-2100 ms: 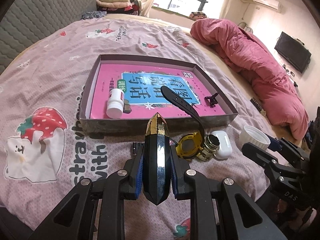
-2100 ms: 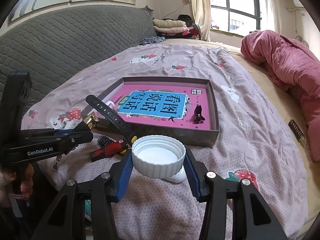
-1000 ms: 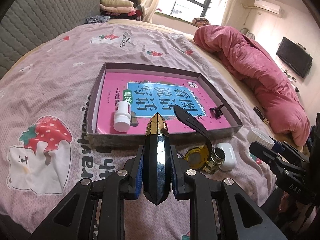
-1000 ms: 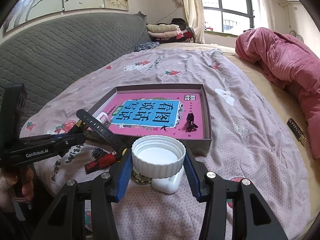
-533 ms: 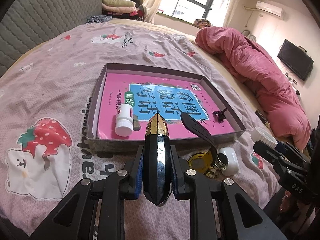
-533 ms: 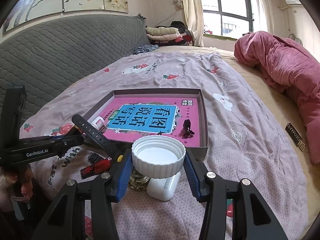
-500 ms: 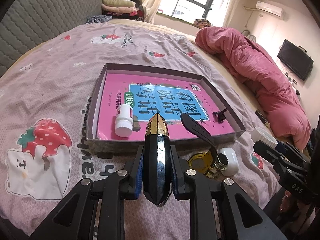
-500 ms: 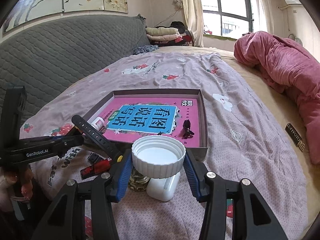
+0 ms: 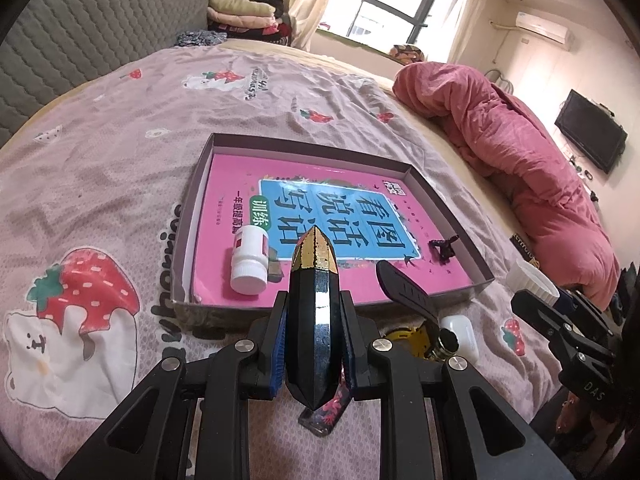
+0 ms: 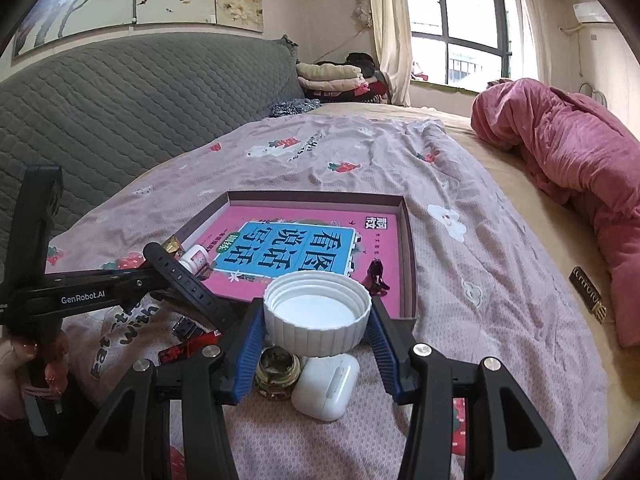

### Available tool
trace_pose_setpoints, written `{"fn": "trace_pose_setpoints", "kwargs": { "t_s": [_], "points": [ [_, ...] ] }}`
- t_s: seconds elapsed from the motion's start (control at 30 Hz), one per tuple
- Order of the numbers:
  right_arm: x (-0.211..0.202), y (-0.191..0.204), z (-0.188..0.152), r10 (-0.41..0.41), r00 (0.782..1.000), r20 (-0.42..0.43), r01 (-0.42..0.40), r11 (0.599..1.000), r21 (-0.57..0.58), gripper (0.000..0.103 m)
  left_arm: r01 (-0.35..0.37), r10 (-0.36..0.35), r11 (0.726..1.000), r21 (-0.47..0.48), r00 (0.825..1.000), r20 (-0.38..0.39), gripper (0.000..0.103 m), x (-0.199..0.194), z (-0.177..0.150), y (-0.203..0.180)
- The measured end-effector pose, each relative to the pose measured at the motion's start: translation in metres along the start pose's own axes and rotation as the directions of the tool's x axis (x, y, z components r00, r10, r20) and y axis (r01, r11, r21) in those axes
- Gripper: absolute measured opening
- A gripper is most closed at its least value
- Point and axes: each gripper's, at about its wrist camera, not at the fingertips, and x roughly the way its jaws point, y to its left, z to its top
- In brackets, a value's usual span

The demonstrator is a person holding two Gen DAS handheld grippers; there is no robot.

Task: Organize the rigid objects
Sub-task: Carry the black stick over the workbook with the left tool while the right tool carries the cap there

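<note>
Fingers: left gripper clamps a black faceted crystal, right gripper a white cap, both short of the tray; smooth facets could slip.

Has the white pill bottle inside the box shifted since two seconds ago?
No. The white pill bottle lies in the same near-left corner of the box, beside the book's blue title panel.

The yellow watch sits half hidden behind the left gripper.
</note>
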Motion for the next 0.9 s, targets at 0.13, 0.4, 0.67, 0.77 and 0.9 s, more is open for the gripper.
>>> {"fn": "trace_pose_setpoints", "kwargs": {
  "t_s": [0.13,0.4,0.67,0.77,0.9],
  "points": [
    [0.002,-0.002,0.005,0.001,1.000,0.012,-0.001,1.000,0.005,0.050,0.007,-0.007,1.000,0.002,1.000,0.004,0.023,0.002,0.003,-0.002],
    [0.006,-0.008,0.012,0.017,1.000,0.026,-0.017,1.000,0.026,0.050,0.013,-0.013,1.000,-0.001,1.000,0.004,0.023,0.009,0.007,-0.004],
    [0.013,-0.007,0.017,0.031,0.999,0.029,-0.032,0.999,0.026,0.050,0.014,-0.014,1.000,0.016,1.000,0.006,0.023,0.015,0.012,-0.008],
    [0.016,-0.007,0.018,0.034,0.999,0.026,-0.035,0.999,0.025,0.050,0.008,-0.008,1.000,0.011,1.000,0.005,0.023,0.019,0.014,-0.006],
    [0.021,-0.007,0.019,0.039,0.999,0.021,-0.039,0.999,0.022,0.050,0.003,-0.003,1.000,0.000,1.000,0.007,0.023,0.023,0.018,-0.002]
  ]
}}
